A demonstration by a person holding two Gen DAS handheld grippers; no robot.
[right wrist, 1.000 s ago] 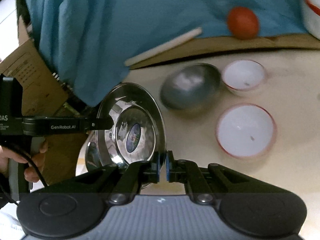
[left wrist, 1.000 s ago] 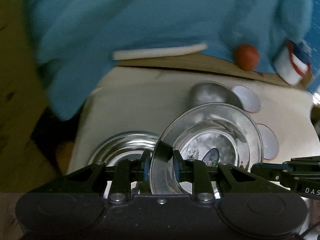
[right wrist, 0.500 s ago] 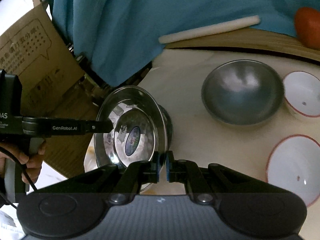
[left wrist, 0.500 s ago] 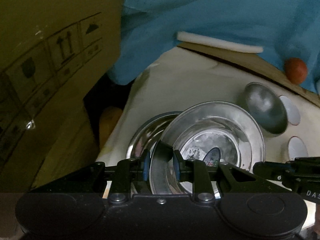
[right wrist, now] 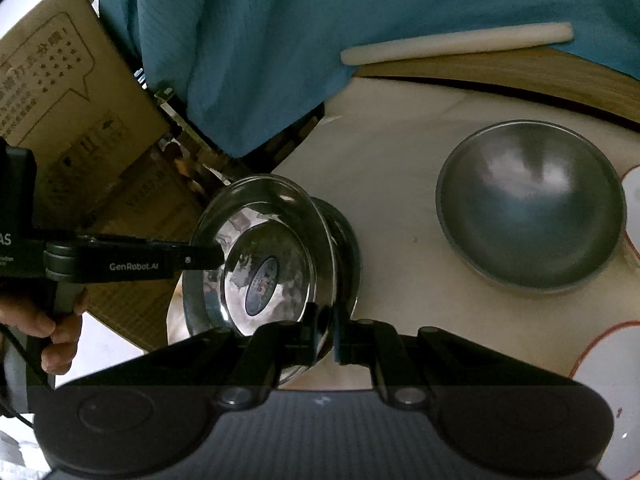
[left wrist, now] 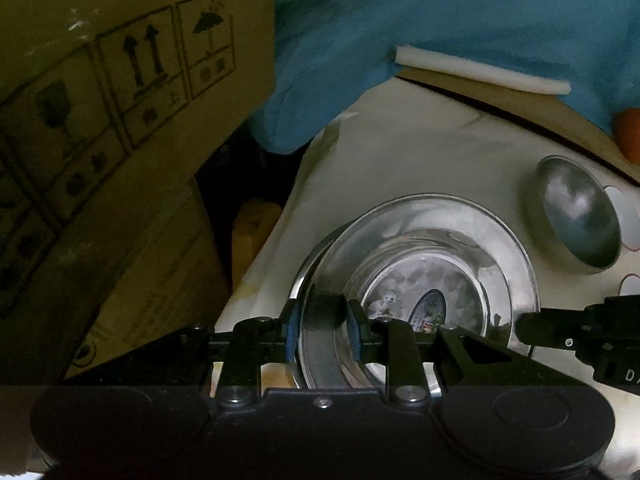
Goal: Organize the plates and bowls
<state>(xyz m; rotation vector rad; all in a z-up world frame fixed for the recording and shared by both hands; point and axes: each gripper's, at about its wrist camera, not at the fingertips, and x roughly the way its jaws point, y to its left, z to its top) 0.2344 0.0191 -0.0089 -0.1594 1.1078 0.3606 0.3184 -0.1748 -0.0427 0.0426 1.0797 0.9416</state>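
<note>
Lowering the shiny steel plate (right wrist: pixel 264 264) level onto the one under it, left of the grey bowl (right wrist: pixel 532 204), looked smartest, since both the left gripper (left wrist: pixel 322 326) and right gripper (right wrist: pixel 325 334) were clamped on its rim.

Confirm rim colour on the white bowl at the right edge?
Red rim on the white bowl; clearest in the right wrist view.

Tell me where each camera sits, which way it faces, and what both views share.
Left wrist: on the left gripper, angled down at the shiny steel plate it grips; right gripper enters at right.
Right wrist: on the right gripper, angled down at that plate's rim; a hand shows.
Shared: plate, dull steel bowl, blue cloth.
</note>
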